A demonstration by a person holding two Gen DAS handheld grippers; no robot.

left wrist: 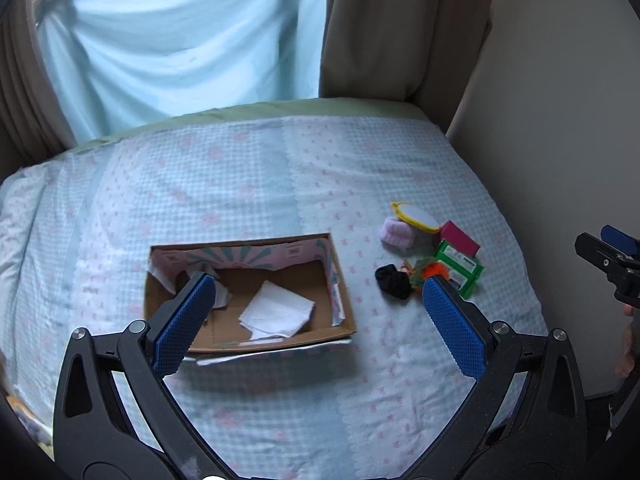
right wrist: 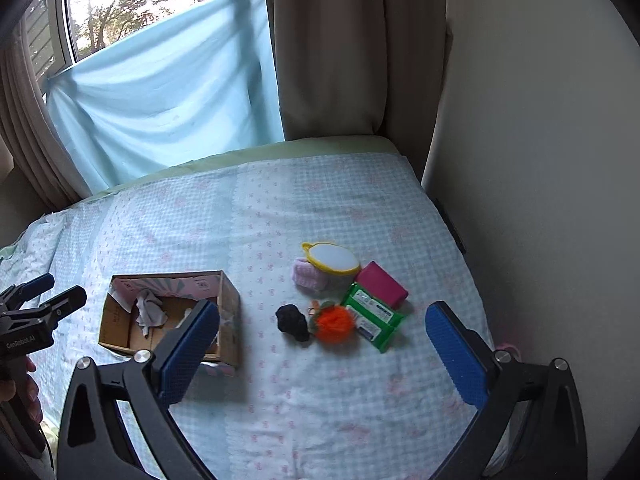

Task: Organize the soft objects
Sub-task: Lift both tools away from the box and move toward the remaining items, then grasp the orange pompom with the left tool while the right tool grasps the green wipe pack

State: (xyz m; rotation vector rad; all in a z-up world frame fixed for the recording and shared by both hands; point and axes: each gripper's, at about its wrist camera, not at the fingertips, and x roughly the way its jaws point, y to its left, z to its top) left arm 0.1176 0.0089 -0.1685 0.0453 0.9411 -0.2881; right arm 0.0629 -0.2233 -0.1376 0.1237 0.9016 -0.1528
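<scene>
Left gripper fingers spread wide above the cardboard box, right gripper fingers likewise apart, orange pompom and black sock lay between them on the bed

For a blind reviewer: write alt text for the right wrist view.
The open right gripper hovers above a checked bedspread, with a small pile of soft items including an orange fluffy ball ahead. An open cardboard box lies left.

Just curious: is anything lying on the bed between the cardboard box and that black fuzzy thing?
Nothing: in the right wrist view only bare bedspread separates the cardboard box from the black fuzzy thing.
</scene>
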